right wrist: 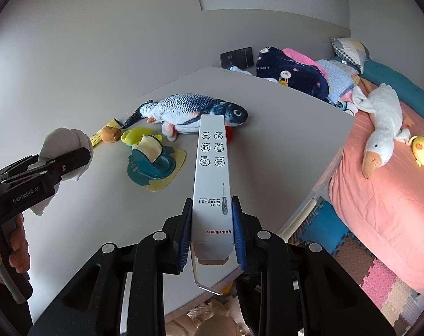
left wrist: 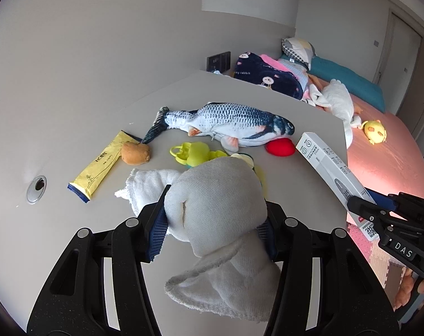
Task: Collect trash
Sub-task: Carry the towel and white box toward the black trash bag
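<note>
Closest to the left wrist lens, the left gripper point(left wrist: 214, 221) is clamping a bunched white cloth point(left wrist: 217, 212), its blue pads pressing in on both flanks, a loose hemmed end hanging toward the camera. Right gripper point(right wrist: 212, 229) is likewise closing firmly on a white thermometer box point(right wrist: 212, 173), gripping it near its opened flap end while the long body is projecting forward over the grey table point(right wrist: 268, 140). Judged step: both pieces of trash are picked up and being carried; no bin is showing in either view, so the next move calls for locating a receptacle and travelling there with both loads held. Taking the plush fish point(left wrist: 228, 124) as landmark: a yellow sachet point(left wrist: 100, 165) is lying to its left near the tail, probably the next trash candidate; a small brown bear toy point(left wrist: 135, 153) is sitting just beside the tail; a yellow-green plastic toy point(left wrist: 191, 152) and a red toy point(left wrist: 280, 147) are lying just in front of the fish; a teal and yellow holder point(right wrist: 153, 162) is standing nearer the camera than the fish. Table edge is running to the right of the fish, dropping to foam floor mats point(right wrist: 352, 257), with a pink bed point(right wrist: 380, 196) beyond. Open tabletop is lying toward the camera from the fish, giving room for lowering or turning; the projecting box risks sweeping the toys if swung low.
</note>
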`<state>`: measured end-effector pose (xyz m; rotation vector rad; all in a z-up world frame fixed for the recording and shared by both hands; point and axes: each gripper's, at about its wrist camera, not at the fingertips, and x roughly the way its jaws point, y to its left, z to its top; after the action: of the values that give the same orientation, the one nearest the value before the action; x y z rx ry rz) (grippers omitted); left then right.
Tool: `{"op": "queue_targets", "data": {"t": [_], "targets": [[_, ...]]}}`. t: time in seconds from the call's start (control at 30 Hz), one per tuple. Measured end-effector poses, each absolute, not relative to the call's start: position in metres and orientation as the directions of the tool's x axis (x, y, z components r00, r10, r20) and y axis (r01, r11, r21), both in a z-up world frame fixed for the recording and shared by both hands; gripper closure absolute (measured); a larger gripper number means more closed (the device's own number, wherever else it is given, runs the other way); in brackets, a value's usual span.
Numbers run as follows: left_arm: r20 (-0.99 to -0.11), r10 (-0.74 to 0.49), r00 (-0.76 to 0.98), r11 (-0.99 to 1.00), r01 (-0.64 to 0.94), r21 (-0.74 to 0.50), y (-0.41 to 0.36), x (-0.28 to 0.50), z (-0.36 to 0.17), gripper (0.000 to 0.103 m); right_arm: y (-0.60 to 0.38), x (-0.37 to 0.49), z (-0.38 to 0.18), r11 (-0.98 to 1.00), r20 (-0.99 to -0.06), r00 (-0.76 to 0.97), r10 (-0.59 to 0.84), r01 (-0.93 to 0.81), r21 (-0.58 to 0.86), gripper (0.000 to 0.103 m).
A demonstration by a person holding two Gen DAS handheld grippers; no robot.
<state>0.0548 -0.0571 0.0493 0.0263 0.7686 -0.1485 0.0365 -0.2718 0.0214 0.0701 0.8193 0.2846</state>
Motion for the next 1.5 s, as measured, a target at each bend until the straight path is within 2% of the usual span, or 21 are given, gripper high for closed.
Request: {"op": "queue_targets", "data": {"t": [0.83,1.5], "targets": [[-0.719,-0.339,0.606,0.876,0.482,-0.006,-0.226,0.038,0.039,0.050,-0.402,-0.001,0.023,0.980,-0.704,0.697,0.133,0.015,0.200,0.075],[-0.765,-0.428,0.481,0.771,0.636,-0.031,-0.306,0.022,0.018,0.050,-0.479,-0.035,0.016,0.963,-0.717,0.697,0.009,0.187,0.193,0.075]]}}
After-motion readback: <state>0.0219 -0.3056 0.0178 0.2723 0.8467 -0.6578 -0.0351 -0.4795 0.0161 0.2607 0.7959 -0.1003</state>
